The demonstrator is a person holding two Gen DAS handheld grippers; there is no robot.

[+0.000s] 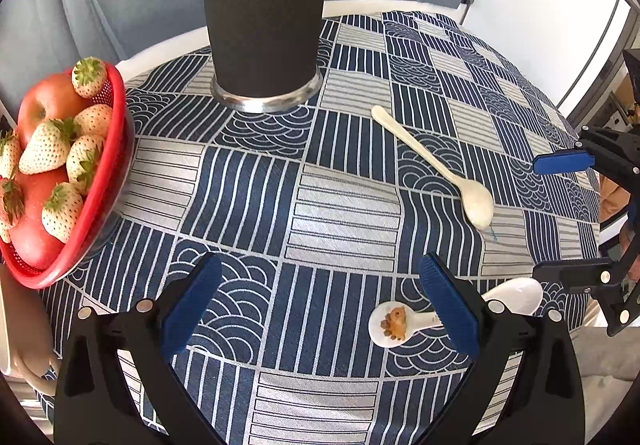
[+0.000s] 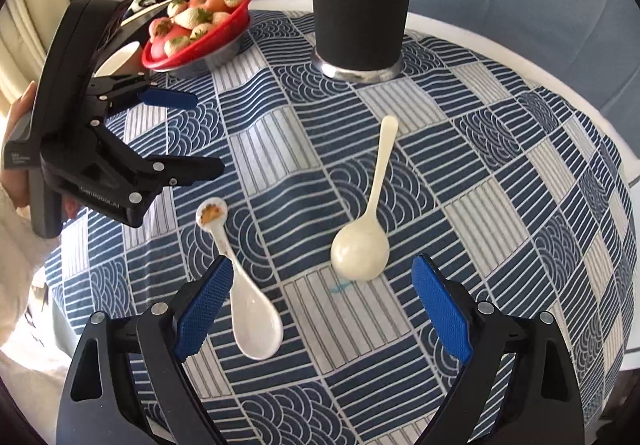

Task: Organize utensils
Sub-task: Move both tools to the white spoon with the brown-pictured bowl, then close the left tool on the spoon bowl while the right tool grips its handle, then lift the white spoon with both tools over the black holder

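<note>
I am hovering both grippers, left (image 1: 320,301) and right (image 2: 322,309), jaws apart and empty, over two spoons (image 2: 362,245) lying on the cloth (holder (image 2: 360,5) beyond); next I am picking one by its handle.

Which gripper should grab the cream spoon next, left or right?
Right. The cream spoon lies just ahead between the right gripper's open fingers; the left gripper, also open, sits farther off, nearer the white ceramic spoon.
</note>
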